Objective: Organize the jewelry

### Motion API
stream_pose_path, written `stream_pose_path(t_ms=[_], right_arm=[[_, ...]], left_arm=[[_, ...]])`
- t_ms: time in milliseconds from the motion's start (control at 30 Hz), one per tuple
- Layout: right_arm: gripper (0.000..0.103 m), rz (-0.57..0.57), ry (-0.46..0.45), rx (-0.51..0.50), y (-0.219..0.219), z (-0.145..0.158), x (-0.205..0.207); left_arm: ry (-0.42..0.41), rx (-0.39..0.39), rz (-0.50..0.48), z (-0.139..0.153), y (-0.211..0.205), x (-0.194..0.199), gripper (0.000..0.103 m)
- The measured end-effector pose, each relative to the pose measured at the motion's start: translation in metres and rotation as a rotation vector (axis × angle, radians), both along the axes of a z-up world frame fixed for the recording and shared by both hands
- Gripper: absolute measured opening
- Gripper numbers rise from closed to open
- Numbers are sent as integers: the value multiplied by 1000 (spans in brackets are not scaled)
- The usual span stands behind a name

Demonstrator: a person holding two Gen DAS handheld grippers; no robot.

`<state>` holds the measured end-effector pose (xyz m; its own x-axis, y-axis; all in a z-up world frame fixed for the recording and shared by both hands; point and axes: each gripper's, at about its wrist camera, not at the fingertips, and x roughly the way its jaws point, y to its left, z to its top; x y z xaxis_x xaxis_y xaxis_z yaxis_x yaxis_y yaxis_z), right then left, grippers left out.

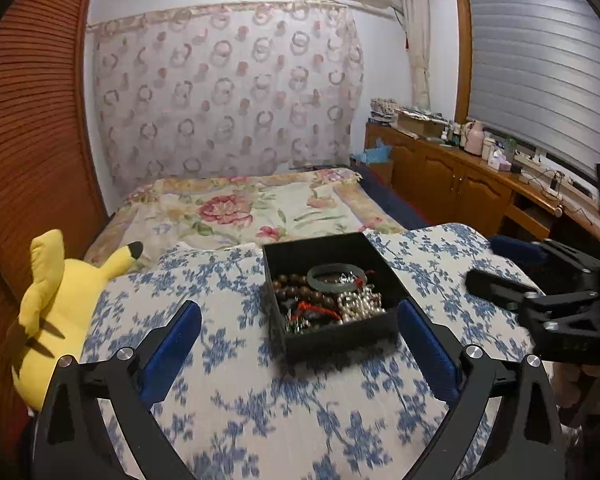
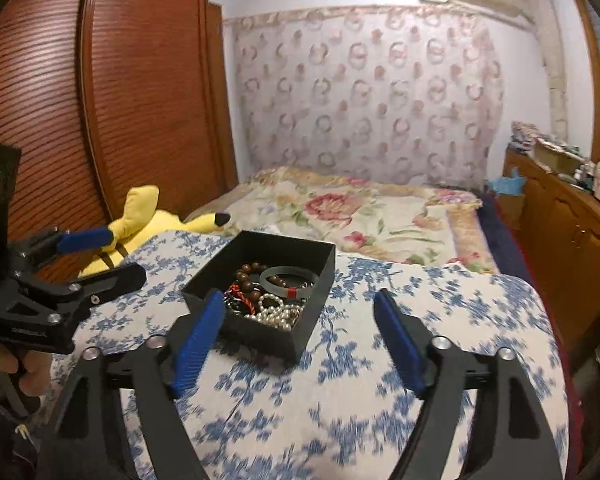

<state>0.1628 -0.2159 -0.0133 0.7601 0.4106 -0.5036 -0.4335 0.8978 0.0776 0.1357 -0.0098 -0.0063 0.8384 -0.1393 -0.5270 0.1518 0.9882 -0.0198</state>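
Left wrist view: our left claw (image 1: 300, 326) and right claw (image 2: 300, 334) gape wide, empty, flanking the black square cardboard box (image 1: 342, 336) on the blue-flowered quilt (image 1: 260, 412). Inside — slippery pearl strands (image 1: 360, 306), brittle grey-green bangle (image 1: 314, 278) — we'd take the stiff, light box walls.

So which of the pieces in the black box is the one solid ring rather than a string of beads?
The grey-green bangle, lying toward the back of the black box. The brown wooden beads and white pearls are both beaded strands.

Left gripper (image 1: 300, 320) and right gripper (image 2: 300, 312) both gape wide, angled downward, holding nothing.
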Motion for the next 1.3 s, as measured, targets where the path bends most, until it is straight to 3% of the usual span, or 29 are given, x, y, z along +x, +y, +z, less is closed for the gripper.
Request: stream_pose_path(t_ms=[233,633,1300], right_arm=[[101,-60,-37,42,-17,5,-54],[101,-166,-56,21,-26,3,-81],[101,-190,-55,21,-26,-1,-80]], left_arm=[[-8,10,48,-6,1,-40,95],[-7,-6,94,-8,3,-71,95],[-16,1,90,-7,0,-76,95]])
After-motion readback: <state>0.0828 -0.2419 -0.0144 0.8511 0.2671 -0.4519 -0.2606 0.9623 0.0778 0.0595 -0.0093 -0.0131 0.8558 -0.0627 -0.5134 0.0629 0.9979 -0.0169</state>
